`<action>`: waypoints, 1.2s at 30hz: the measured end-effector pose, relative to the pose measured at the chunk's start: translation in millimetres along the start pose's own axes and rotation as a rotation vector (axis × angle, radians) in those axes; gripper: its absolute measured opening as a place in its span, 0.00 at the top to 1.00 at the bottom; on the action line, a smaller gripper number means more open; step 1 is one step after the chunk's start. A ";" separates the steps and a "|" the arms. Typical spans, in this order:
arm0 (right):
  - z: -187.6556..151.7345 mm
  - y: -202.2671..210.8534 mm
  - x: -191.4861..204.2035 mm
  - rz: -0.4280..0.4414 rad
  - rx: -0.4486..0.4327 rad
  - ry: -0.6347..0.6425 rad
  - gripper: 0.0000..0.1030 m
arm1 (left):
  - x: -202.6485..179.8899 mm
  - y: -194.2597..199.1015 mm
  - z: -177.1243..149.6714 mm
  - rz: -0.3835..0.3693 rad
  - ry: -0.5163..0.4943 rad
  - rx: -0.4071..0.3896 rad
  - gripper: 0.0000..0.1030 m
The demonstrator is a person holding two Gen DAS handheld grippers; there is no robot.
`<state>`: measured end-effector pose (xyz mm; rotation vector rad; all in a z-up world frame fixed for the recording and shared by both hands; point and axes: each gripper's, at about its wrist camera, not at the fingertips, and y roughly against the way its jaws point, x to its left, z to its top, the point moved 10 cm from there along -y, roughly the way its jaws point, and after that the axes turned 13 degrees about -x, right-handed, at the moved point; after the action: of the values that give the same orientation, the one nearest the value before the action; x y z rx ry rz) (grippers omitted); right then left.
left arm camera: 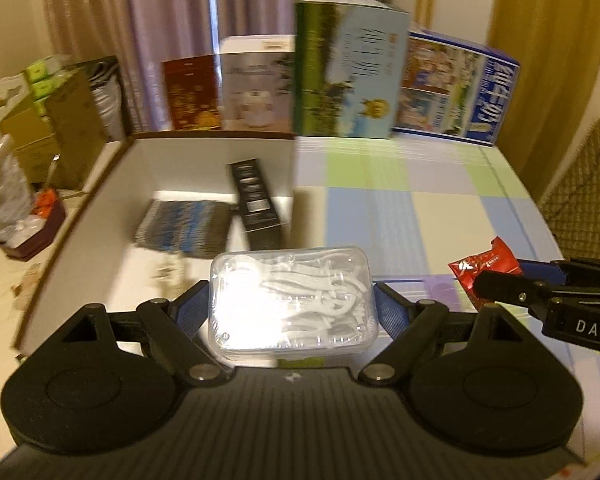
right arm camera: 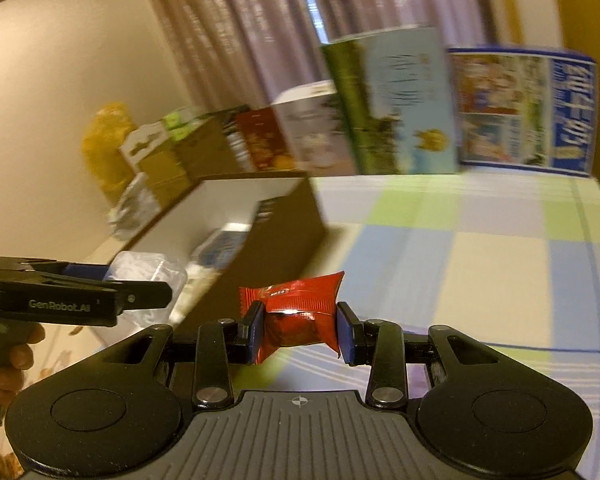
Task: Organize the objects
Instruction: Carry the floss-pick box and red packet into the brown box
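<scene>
Box [left arm camera: 100, 200] holds black carton [left arm camera: 256, 204]; left gripper [left arm camera: 292, 304] pinches floss case [left arm camera: 292, 300]; right gripper [right arm camera: 300, 328] pinches red packet [right arm camera: 296, 312].

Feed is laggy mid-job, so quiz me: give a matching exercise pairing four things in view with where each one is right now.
Things:
1. clear case of floss picks
2. red snack packet
3. black slim box
4. tall green and blue box

Places:
A. standing at the far edge of the checked tablecloth
B. held in the right tool
C. lying inside the white-lined storage box
D. held in the left tool

Pairs: 1-D, 2-B, 3-C, 4-A
</scene>
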<state>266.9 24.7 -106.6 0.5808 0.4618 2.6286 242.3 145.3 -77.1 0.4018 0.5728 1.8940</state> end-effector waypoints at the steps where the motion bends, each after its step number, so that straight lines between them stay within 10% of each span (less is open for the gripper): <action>1: 0.1 -4.9 9.5 0.016 0.002 0.009 0.66 | 8.8 2.3 -0.4 0.014 0.006 -0.001 0.19; 17: -19.2 -71.4 105.6 0.129 0.065 0.079 0.66 | 133.5 12.5 -16.4 0.137 0.042 0.021 0.19; 36: -65.4 -145.2 135.6 0.083 0.281 0.193 0.66 | 173.3 -28.5 -44.5 0.035 -0.016 0.147 0.19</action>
<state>170.0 196.5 -176.3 0.4386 0.8942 2.7320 175.6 305.9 -127.9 0.5243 0.7010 1.8864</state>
